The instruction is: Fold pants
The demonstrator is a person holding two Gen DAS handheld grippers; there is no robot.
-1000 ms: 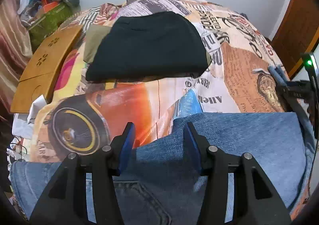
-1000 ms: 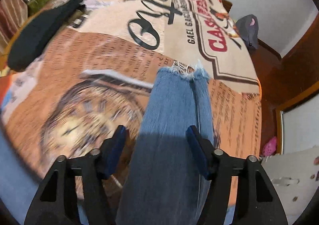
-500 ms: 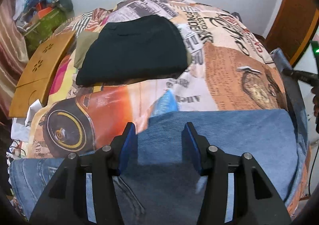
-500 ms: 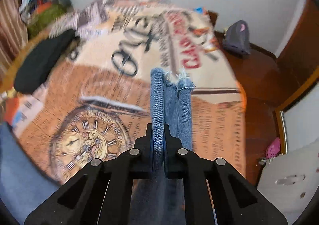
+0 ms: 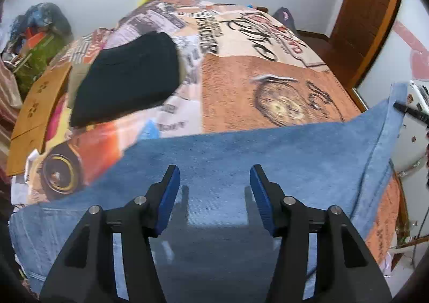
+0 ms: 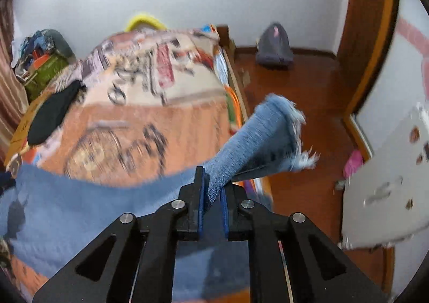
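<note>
**Now: jeans leg lifted off the bed**

The right gripper (image 6: 211,190) is clamped on the blue jeans (image 5: 241,152) near the frayed hem (image 6: 292,126), holding that leg up above the printed bedspread (image 5: 241,93). The left gripper (image 5: 214,182) hovers over the denim with its jaws spread wide, gripping nothing. A black folded garment (image 5: 126,75) lies further back on the bed.
</note>
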